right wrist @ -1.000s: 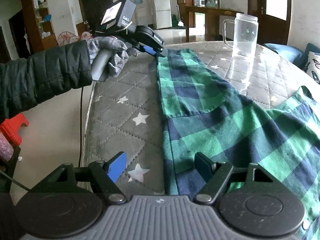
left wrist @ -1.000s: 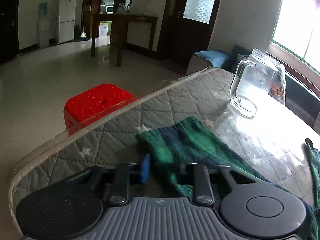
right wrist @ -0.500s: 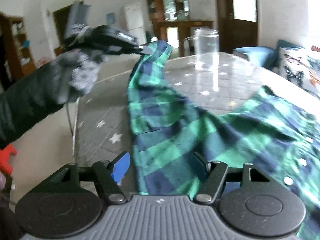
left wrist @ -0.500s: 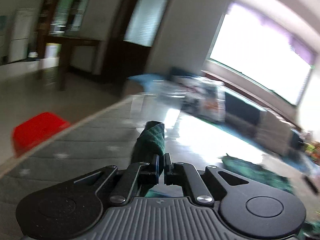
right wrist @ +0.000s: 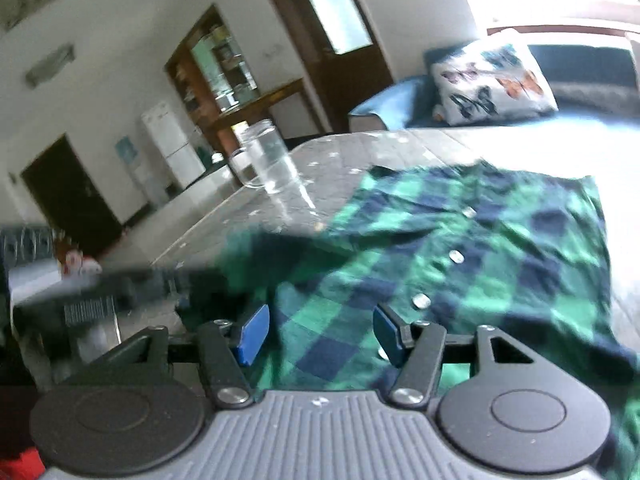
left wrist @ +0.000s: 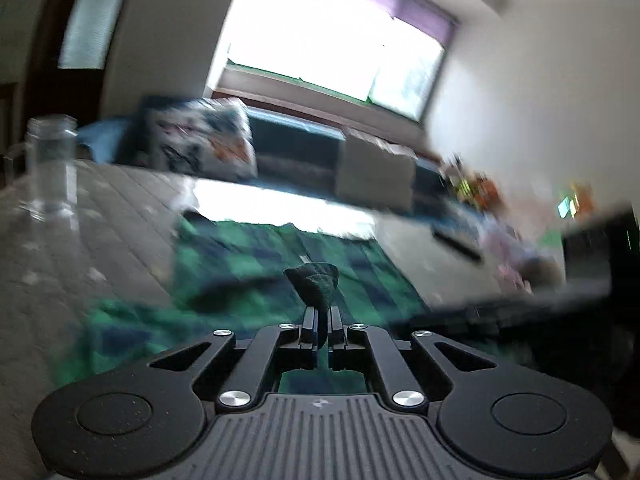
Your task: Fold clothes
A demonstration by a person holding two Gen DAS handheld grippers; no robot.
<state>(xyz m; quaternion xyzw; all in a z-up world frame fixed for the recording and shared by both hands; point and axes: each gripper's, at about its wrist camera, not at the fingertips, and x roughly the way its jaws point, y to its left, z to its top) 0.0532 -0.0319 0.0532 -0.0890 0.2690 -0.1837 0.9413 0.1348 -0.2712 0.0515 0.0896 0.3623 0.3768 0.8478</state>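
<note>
A green and navy plaid shirt (right wrist: 500,248) with white buttons lies spread on the quilted grey table (right wrist: 360,148). My left gripper (left wrist: 320,320) is shut on the shirt's sleeve end (left wrist: 314,284), which bunches up above the fingertips, and it holds it over the shirt body (left wrist: 248,264). My right gripper (right wrist: 320,332) is open and empty, its blue pads just above the shirt's front near the button row. The left gripper shows blurred at the left of the right wrist view (right wrist: 132,280).
A clear glass pitcher (right wrist: 264,160) stands on the table beyond the shirt; it also shows in the left wrist view (left wrist: 50,168). A butterfly cushion (right wrist: 492,80) lies on a sofa past the table's far edge. A window (left wrist: 332,36) is behind.
My left gripper shut on the sleeve end, lifted it and swung it across over the shirt body. My right gripper turned toward the shirt's button front and stayed open.
</note>
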